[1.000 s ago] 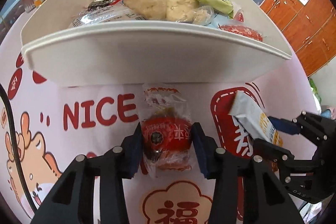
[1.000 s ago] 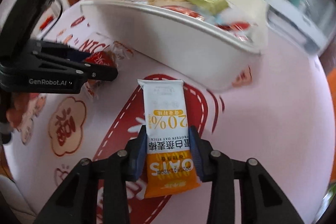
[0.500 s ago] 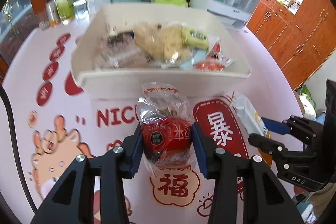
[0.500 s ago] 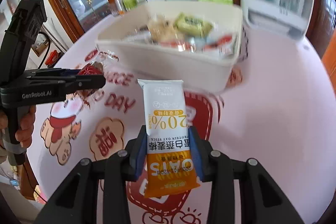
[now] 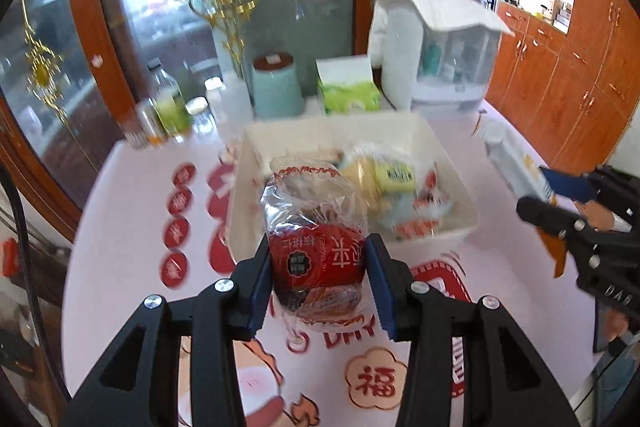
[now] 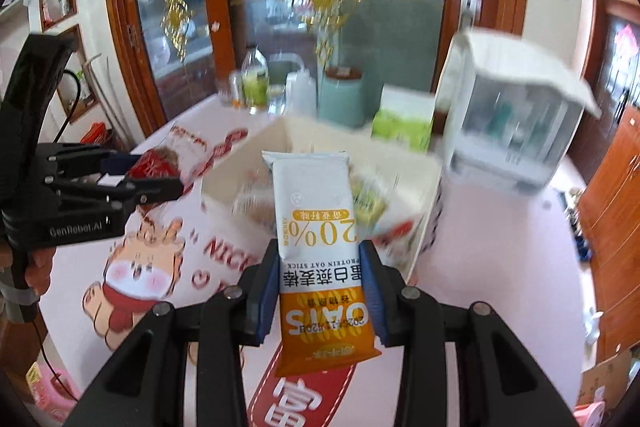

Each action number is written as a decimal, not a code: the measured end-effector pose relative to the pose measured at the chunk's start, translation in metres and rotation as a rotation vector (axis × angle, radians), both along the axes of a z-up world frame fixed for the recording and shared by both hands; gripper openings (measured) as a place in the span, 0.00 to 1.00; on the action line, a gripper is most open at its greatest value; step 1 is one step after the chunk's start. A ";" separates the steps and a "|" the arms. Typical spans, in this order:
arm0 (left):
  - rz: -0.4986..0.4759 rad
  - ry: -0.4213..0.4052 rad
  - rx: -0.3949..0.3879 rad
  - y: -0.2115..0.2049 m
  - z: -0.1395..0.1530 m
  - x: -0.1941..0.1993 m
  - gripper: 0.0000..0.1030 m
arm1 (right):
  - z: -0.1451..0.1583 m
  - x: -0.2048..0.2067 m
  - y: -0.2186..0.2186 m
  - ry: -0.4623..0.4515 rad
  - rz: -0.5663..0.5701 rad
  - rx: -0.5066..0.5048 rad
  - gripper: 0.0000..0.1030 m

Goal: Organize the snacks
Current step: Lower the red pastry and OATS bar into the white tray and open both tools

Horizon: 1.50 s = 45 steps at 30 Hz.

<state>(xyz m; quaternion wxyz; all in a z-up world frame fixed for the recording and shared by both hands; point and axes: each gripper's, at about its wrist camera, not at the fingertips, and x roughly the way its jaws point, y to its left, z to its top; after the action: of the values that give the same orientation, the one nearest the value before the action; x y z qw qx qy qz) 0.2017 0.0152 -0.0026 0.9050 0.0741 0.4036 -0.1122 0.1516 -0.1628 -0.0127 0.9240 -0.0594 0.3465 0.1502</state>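
Note:
My left gripper (image 5: 318, 273) is shut on a clear bag with a red label (image 5: 316, 255) and holds it in the air in front of the white snack bin (image 5: 440, 235). My right gripper (image 6: 320, 283) is shut on a white and orange oat bar (image 6: 320, 247), also raised, before the same bin (image 6: 424, 223). The bin holds several snack packets, among them a yellow-green one (image 5: 394, 175). The right gripper with its bar shows at the right in the left wrist view (image 5: 560, 203). The left gripper with its bag shows at the left in the right wrist view (image 6: 132, 179).
The bin stands on a pink printed tablecloth (image 5: 132, 227). Behind it are a teal canister (image 5: 278, 87), a green tissue box (image 5: 348, 93), a white clear-fronted cabinet (image 5: 444, 59) and bottles (image 5: 168, 99). Glass doors and wooden cupboards lie beyond.
Both grippers have lifted their snacks well up off the table and tilted back. The bin now looks smaller and lower in both views.

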 end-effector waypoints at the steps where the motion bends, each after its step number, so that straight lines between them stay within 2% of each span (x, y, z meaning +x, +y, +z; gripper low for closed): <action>1: 0.004 -0.014 0.000 0.000 0.009 0.002 0.41 | 0.010 0.003 0.000 -0.016 -0.005 0.001 0.37; 7: 0.018 -0.102 0.036 -0.003 0.054 0.015 0.42 | 0.060 0.019 0.005 -0.114 -0.022 0.003 0.37; 10: 0.025 -0.118 0.052 -0.005 0.068 0.023 0.42 | 0.079 0.024 0.009 -0.162 -0.030 -0.008 0.37; 18: 0.061 -0.103 0.013 -0.001 0.078 0.056 0.42 | 0.102 0.049 0.020 -0.200 -0.065 -0.031 0.38; 26: 0.095 -0.021 -0.028 0.008 0.054 0.102 0.42 | 0.086 0.088 0.020 -0.139 -0.137 -0.005 0.38; 34: 0.080 0.036 -0.026 0.012 0.018 0.141 0.40 | 0.047 0.138 0.015 -0.003 -0.206 0.076 0.38; 39: 0.069 0.073 -0.021 0.006 -0.013 0.166 0.41 | 0.016 0.176 0.024 0.068 -0.227 0.080 0.40; 40: 0.072 0.086 -0.027 0.006 -0.020 0.171 0.43 | 0.008 0.183 0.027 0.085 -0.233 0.068 0.41; 42: 0.091 0.120 -0.028 0.007 -0.036 0.182 0.68 | -0.008 0.196 0.032 0.128 -0.229 0.059 0.41; 44: 0.108 0.122 -0.028 0.010 -0.045 0.186 0.79 | -0.018 0.203 0.034 0.156 -0.234 0.061 0.43; 45: 0.110 0.122 -0.029 0.010 -0.049 0.188 0.80 | -0.022 0.205 0.034 0.166 -0.234 0.065 0.46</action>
<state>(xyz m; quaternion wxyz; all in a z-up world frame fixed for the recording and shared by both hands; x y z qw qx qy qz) 0.3892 0.0256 -0.0517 0.8845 0.0319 0.4598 -0.0725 0.3568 -0.1289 -0.0352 0.9048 0.0241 0.4214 0.0572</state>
